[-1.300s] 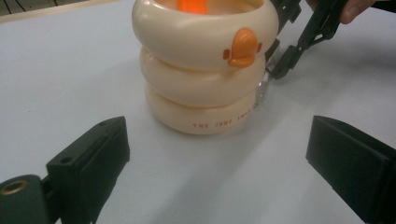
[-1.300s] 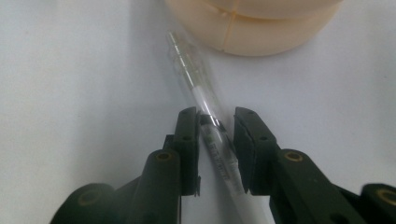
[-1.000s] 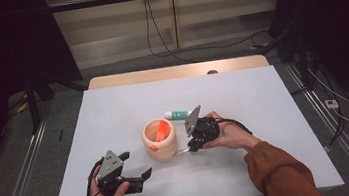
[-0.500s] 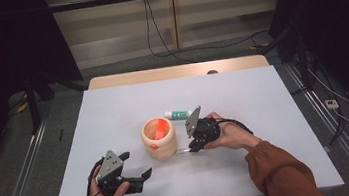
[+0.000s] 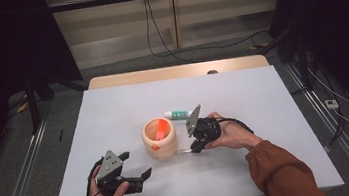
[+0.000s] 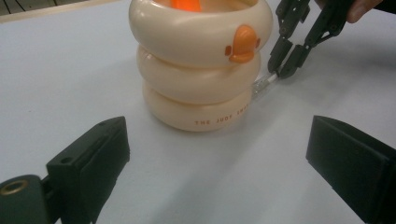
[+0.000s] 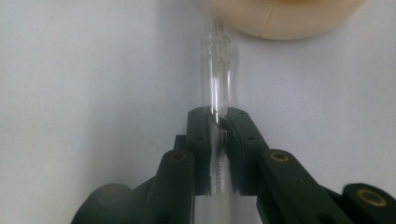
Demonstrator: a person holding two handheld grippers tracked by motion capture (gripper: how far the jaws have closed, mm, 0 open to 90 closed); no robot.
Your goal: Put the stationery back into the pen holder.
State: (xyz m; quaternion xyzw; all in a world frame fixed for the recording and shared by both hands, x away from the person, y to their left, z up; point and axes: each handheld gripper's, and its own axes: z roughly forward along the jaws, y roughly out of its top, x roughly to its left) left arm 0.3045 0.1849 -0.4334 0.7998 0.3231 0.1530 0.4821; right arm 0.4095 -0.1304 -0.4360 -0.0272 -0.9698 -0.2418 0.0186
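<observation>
A cream cup of stacked rings [image 5: 160,141] with a small orange duck face [image 6: 242,44] stands mid-table, an orange item [image 5: 161,129] inside it. Beside its base lies a clear plastic tube [image 7: 218,79] flat on the table, its far tip almost at the cup [image 7: 280,18]. My right gripper [image 7: 218,122] is shut on the near end of that tube; it also shows to the cup's right [image 5: 195,148] and from the left gripper view [image 6: 282,72]. My left gripper [image 6: 219,135] stands open, pointed at the cup [image 6: 201,60] with nothing between its jaws, at the front left [image 5: 124,177].
A white and green toothpaste tube [image 5: 177,113] lies just behind the cup. The white table [image 5: 263,97] has free room at the back and right. Its front edge runs just below my left hand.
</observation>
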